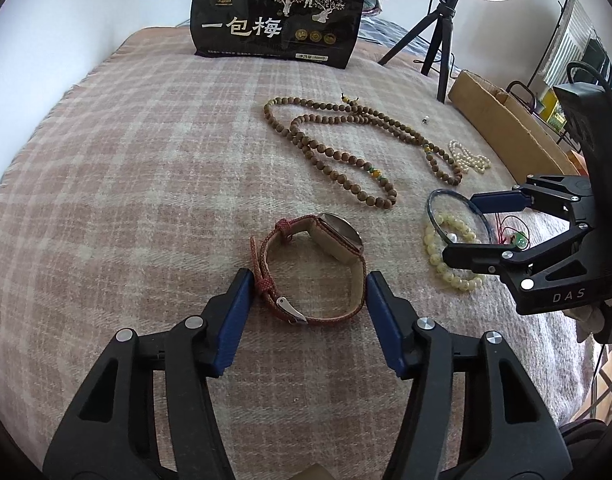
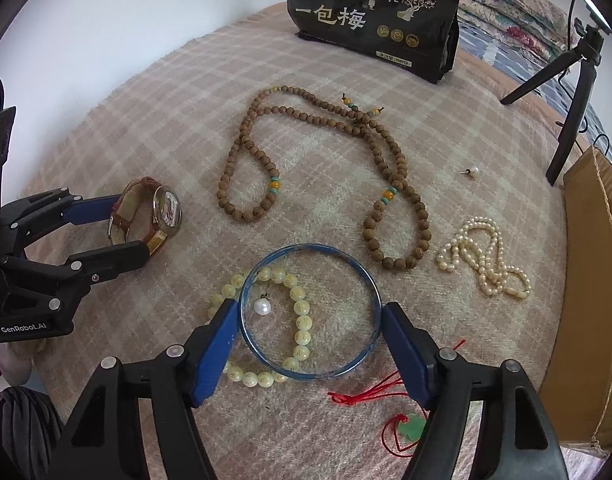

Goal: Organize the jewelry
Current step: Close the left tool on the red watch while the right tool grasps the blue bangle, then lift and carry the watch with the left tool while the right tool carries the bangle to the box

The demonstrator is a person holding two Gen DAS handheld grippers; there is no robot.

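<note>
Left wrist view: the left gripper (image 1: 308, 286) straddles a red-strapped wristwatch with a gold rectangular case (image 1: 318, 268) lying on its side. The blue fingers (image 1: 235, 320) stand at medium width; the left pad appears to touch the strap, the right stands just clear. Risk: the soft strap may buckle or roll as the grip tightens, letting the watch slip out.

Right wrist view: the right gripper (image 2: 310, 312) brackets a thin blue glass bangle (image 2: 362, 270), pads touching or just beside its rim; I cannot tell which. The bangle overlaps a pale yellow bead bracelet (image 2: 301, 320) and encircles a loose white pearl (image 2: 262, 306). Risk: the hard ring may spring free, or lifting may drag the bracelet.

Surface: a bed under a pink plaid blanket (image 2: 145, 128), soft and uneven. A black snack bag (image 2: 374, 16), tripod (image 2: 574, 92) and cardboard box (image 2: 594, 280) border it.
</note>
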